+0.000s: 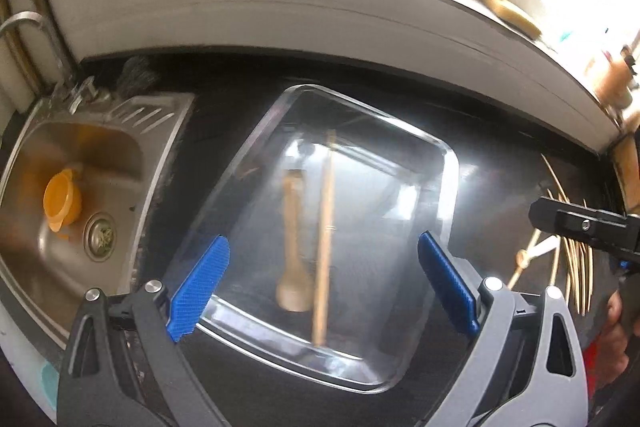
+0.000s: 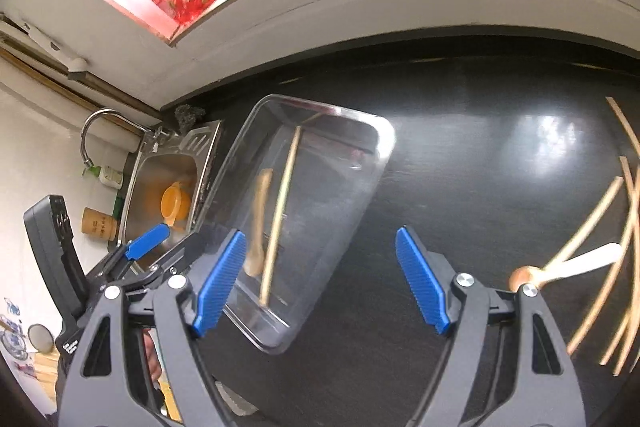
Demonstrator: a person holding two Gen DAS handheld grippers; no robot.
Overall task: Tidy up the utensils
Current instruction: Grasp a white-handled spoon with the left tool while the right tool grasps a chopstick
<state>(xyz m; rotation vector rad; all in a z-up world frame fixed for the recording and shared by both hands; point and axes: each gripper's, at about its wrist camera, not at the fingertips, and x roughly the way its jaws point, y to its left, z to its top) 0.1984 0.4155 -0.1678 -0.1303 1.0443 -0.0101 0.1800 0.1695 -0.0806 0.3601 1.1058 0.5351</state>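
Both grippers, left [image 1: 324,287] and right [image 2: 320,283], are hovering with fingers spread, gripping nothing. Wooden spoon [image 1: 294,247] and chopstick [image 1: 325,239] are lying gathered in the glass tray [image 1: 448,155]; loose chopsticks [image 2: 600,255] are waiting on the bench [image 2: 460,167], probably next.

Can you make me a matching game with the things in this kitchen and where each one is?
Things:
1. orange bowl
2. wooden spoon
3. loose chopsticks
4. left gripper

Places:
A. on the black counter, outside the tray
B. in the sink
C. open above the tray's near end
D. inside the clear tray

Pairs: 1-B, 2-D, 3-A, 4-C
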